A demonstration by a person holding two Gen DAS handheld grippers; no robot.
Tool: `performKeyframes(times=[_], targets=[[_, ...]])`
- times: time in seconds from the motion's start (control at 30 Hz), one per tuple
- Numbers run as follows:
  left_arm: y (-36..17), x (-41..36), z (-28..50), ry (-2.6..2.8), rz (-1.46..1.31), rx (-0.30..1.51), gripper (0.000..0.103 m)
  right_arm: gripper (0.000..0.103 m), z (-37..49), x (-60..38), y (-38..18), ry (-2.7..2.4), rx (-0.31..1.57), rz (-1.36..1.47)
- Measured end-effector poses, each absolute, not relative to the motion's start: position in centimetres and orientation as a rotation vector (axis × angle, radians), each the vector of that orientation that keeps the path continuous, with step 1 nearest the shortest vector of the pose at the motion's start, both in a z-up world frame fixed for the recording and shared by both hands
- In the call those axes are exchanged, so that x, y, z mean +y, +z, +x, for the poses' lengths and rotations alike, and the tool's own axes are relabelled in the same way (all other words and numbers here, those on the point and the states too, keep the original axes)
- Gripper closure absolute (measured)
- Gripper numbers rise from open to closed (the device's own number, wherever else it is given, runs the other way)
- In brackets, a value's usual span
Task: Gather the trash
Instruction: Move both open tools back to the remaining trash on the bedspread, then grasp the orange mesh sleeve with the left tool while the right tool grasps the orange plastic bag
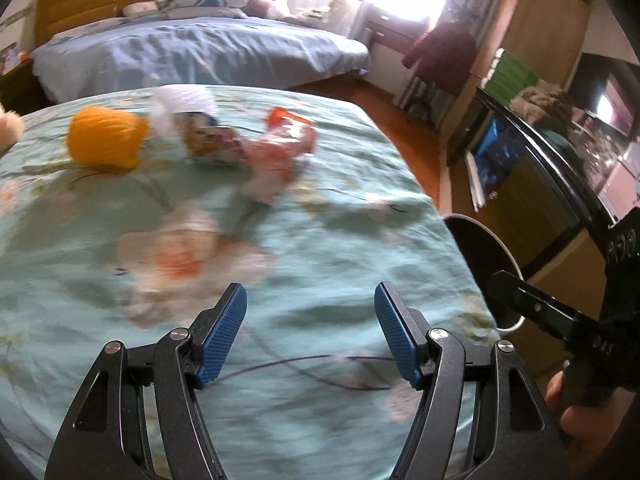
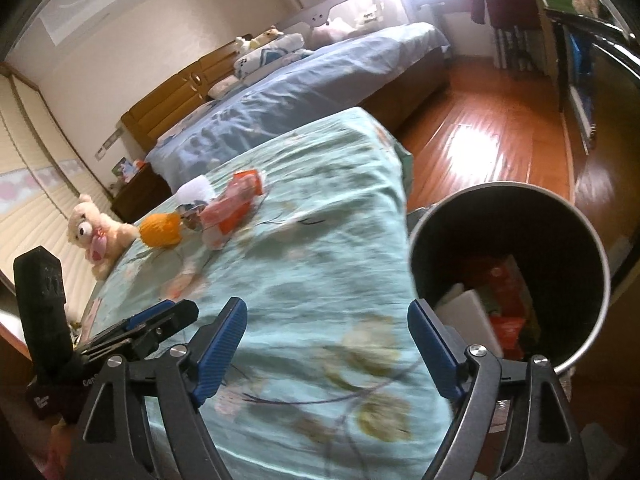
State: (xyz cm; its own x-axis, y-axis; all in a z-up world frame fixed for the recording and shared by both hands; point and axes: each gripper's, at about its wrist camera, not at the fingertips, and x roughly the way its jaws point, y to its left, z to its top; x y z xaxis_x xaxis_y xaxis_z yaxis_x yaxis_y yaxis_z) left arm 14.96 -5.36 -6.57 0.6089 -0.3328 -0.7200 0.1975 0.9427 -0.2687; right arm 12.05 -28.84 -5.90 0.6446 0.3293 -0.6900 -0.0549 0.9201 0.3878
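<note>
Okay: left gripper (image 1: 311, 334) jaws apart, empty, over teal bedspread (image 1: 360, 208). Right gripper (image 2: 327, 350) wide open, empty, beside bin (image 2: 416, 264). Wrappers (image 1: 276, 148) piled far on bedspread near orange yarn ball (image 1: 106, 138); more trash inside bin.

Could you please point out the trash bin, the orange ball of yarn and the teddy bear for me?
Trash bin (image 2: 600, 248): right wrist view, inner dark wall near the rim.
Orange ball of yarn (image 1: 105, 140): left wrist view, middle of the ball.
Teddy bear (image 2: 86, 226): right wrist view, its head.
</note>
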Motion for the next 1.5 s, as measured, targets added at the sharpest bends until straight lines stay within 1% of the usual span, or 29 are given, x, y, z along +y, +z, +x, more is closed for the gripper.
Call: performKeyframes(times=[0.53, 1.07, 1.5], targets=[[-7.6, 2.3, 16.9, -0.152, -0.273, 0.854, 0.035, 0.019, 15.3, -24.0, -6.7, 0.283, 0.882, 0.357], [-7.6, 5.4, 20.7, -0.068, -0.281, 0.842, 0.034, 0.019, 19.7, -20.3, -7.1, 0.316, 0.894, 0.358], [-8.4, 6.8, 26.0, 0.003, -0.319, 0.838, 0.034, 0.02, 24.0, -18.7, -8.0, 0.314, 0.903, 0.406]])
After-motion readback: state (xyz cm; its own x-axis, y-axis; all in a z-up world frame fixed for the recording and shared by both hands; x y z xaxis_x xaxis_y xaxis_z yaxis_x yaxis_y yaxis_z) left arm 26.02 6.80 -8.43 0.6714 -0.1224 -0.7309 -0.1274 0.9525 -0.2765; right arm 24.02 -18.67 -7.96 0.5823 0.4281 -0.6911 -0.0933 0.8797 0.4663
